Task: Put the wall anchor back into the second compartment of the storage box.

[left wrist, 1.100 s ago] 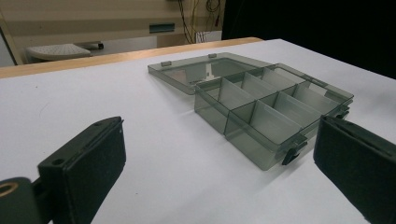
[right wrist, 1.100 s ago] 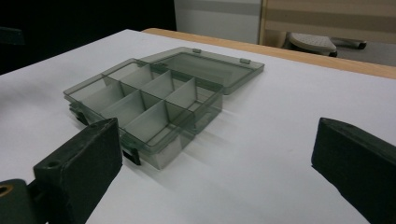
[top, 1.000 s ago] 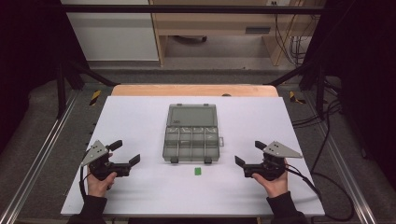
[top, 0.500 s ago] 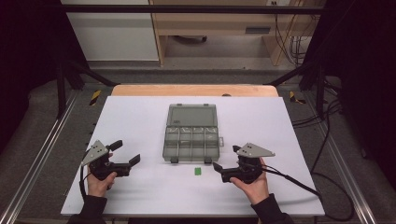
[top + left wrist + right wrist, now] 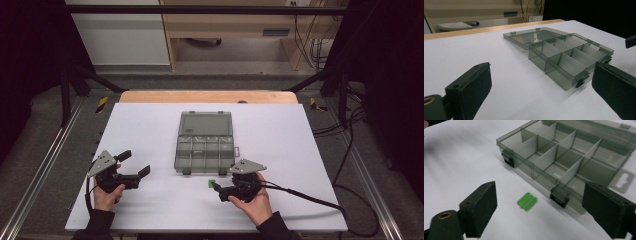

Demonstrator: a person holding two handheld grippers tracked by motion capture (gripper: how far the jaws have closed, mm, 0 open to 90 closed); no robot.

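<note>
- The right gripper [image 5: 218, 190] was closing in on the green piece [image 5: 527, 201], which lay flat on the white surface [image 5: 150, 130] just in front of the box [image 5: 205, 142]. Its jaws stood apart and had just been narrowing, with the piece ahead of them and not yet between the pads.
- The step in hand looked like the reach for a pickup: the piece sat untouched, near the box's front latch [image 5: 559, 195].
- The next move seemed to call for easing forward and down until the jaws straddled the piece, then closing on its ribbed sides. The latch stood close by, so the far jaw would likely need care to miss it.
- The left gripper [image 5: 134, 166] rested on the surface well to the left, jaws apart and holding nothing, pointed toward the box.
- Farther off, the box lay open, lid [image 5: 205, 122] folded back flat, its compartments bare. One of them was probably where the piece should go.
</note>
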